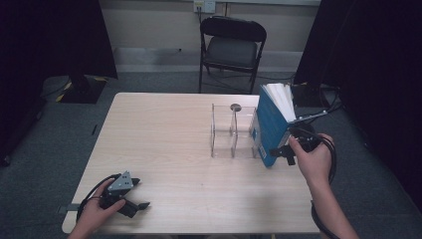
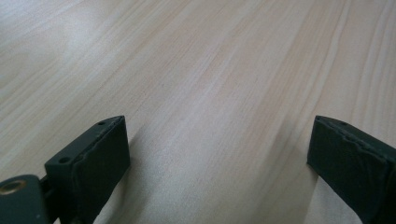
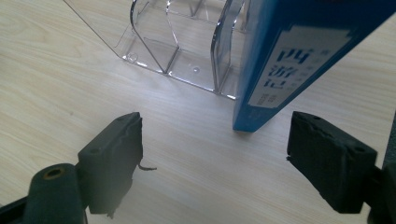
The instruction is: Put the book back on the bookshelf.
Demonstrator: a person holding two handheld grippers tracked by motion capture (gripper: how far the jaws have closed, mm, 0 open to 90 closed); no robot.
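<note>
Item: blue book (image 1: 271,127), thick, white label with printed characters on its spine. It stands upright on its lower edge at the right of the table (image 1: 164,149), tilted a little, pages up, just beside the right end wall of the clear acrylic file rack (image 1: 233,132); whether it touches that wall cannot be told. In the right gripper view the book (image 3: 299,60) rests on the wood outside the rack (image 3: 177,51), not in a slot. Its placement reads as a staging pose, spine toward the hand so the jaws can take it across its thickness.

Right gripper (image 1: 287,149): at the book's near edge, jaws spread wide, gripping nothing; the book's lower corner sits ahead of the gap (image 3: 215,154), nearer the right-hand jaw.

Left gripper (image 1: 130,201): parked low at the near left corner, well apart from the work, jaws open over bare wood (image 2: 217,154), likely idle.

Surroundings: small dark round object (image 1: 235,107) behind the rack; black folding chair (image 1: 231,47) beyond the table.
</note>
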